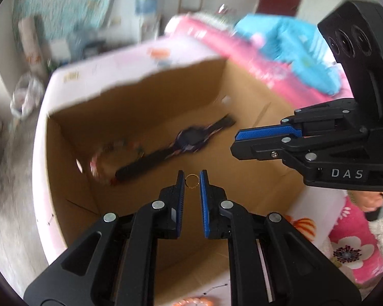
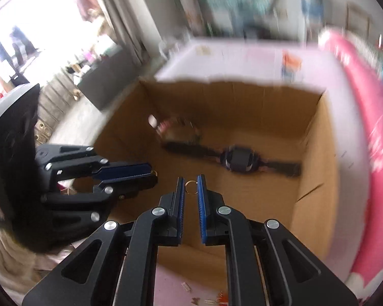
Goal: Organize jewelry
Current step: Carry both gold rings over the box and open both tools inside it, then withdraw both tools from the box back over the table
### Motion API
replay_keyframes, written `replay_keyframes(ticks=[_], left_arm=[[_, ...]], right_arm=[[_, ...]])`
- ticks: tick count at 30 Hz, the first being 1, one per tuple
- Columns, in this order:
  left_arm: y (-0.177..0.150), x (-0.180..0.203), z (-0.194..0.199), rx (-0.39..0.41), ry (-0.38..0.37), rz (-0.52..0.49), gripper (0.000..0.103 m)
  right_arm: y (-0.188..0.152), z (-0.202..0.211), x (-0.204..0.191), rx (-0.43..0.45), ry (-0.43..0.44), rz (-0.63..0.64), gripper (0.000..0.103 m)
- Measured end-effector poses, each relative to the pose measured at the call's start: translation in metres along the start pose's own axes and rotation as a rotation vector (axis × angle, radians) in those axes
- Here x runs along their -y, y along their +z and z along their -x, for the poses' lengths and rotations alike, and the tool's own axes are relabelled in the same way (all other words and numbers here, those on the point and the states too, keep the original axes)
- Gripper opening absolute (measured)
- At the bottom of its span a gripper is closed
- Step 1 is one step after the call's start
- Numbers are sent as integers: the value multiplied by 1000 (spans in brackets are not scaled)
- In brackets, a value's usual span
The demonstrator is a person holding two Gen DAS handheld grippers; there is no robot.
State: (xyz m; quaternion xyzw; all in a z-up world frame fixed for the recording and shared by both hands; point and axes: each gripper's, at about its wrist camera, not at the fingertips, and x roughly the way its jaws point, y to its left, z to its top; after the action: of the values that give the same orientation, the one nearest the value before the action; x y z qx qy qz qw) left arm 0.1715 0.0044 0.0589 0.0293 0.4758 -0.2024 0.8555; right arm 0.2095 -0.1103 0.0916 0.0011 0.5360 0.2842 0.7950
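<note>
An open cardboard box (image 1: 71,204) (image 2: 316,178) holds a dark wristwatch (image 1: 189,140) (image 2: 238,158) and a blurred beaded bracelet (image 1: 99,163) (image 2: 176,127). My left gripper (image 1: 192,181) hovers over the box, shut on a small gold ring (image 1: 192,175) pinched between its blue pads. It also shows at the left of the right wrist view (image 2: 154,173), a bit of gold at its tips. My right gripper (image 2: 191,188) is likewise shut on a second small gold ring (image 2: 191,181) above the box. Seen from the left wrist, the right gripper (image 1: 234,144) points in from the right.
The box has pale pink printed outer walls (image 1: 130,58) and a torn far rim. Pink floral bedding (image 1: 349,244) (image 2: 370,117) and a blue cloth (image 1: 288,43) lie to the right. An orange beaded piece (image 1: 194,301) and small trinkets (image 2: 186,287) lie near the box's front.
</note>
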Motion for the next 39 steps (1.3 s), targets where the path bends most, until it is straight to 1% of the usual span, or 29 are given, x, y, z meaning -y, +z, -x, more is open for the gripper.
replay_keyframes(ticks=[1, 2, 3, 4, 6, 9, 10, 11, 12, 13, 14, 15, 17, 18, 20, 22, 24, 25, 27, 29, 30, 32, 34, 37, 39], left_arm=[[1, -5, -9, -34, 3, 13, 11], [-1, -8, -14, -54, 1, 21, 11], [0, -12, -20, -77, 18, 32, 11], [-1, -14, -22, -87, 39, 32, 11], [-2, -14, -24, -91, 69, 24, 11], [-5, -18, -22, -102, 73, 34, 13], [-6, -19, -22, -102, 74, 37, 15], [-7, -20, -21, -99, 77, 36, 20], [-7, -19, -20, -98, 83, 36, 22], [-6, -19, -19, -96, 84, 35, 24], [-6, -19, -18, -93, 86, 35, 26], [-6, -19, -17, -90, 94, 35, 28], [-5, -19, -14, -80, 104, 35, 35], [-4, -19, -13, -74, 108, 35, 37], [-3, -18, -8, -60, 113, 36, 43], [-2, -16, 0, -37, 114, 37, 48], [-1, -15, 7, -12, 119, 36, 55], [-1, -13, 13, 6, 124, 36, 59], [-3, -11, 24, 42, 130, 37, 61], [-5, -7, 40, 86, 136, 43, 68], [-7, -6, 50, 113, 133, 50, 69], [-13, -2, 68, 162, 119, 60, 74], [-22, 5, 85, 210, 121, 63, 77], [-37, 17, 106, 259, 117, 49, 84], [-49, 27, 117, 295, 107, 45, 84]], right_arm=[[6, -16, 4, -62, 8, -22, 10], [9, -25, 6, -87, -1, -28, 10], [8, -31, 2, -104, -16, -32, 10], [10, -40, 2, -130, -28, -33, 11], [5, -48, 0, -151, -33, -45, 11], [2, -56, -1, -164, -35, -50, 11], [3, -57, 1, -164, -36, -51, 14], [2, -56, 0, -160, -40, -48, 19], [4, -57, 0, -156, -43, -46, 21], [6, -56, 0, -149, -49, -43, 27], [6, -54, -2, -138, -59, -38, 30], [6, -52, -3, -130, -68, -33, 31], [7, -49, -5, -117, -78, -27, 34], [8, -47, -5, -108, -78, -27, 35], [8, -40, -6, -83, -81, -28, 40], [9, -31, -7, -48, -87, -29, 43], [9, -20, -7, -14, -93, -35, 47], [9, -12, -7, 13, -96, -44, 48], [8, 3, -7, 57, -97, -56, 49], [3, 21, -8, 115, -102, -72, 55], [0, 31, -9, 147, -109, -76, 56], [-10, 54, -14, 219, -111, -79, 63], [-22, 72, -20, 283, -118, -82, 67], [-42, 94, -32, 364, -118, -78, 76], [-55, 104, -39, 402, -116, -85, 80]])
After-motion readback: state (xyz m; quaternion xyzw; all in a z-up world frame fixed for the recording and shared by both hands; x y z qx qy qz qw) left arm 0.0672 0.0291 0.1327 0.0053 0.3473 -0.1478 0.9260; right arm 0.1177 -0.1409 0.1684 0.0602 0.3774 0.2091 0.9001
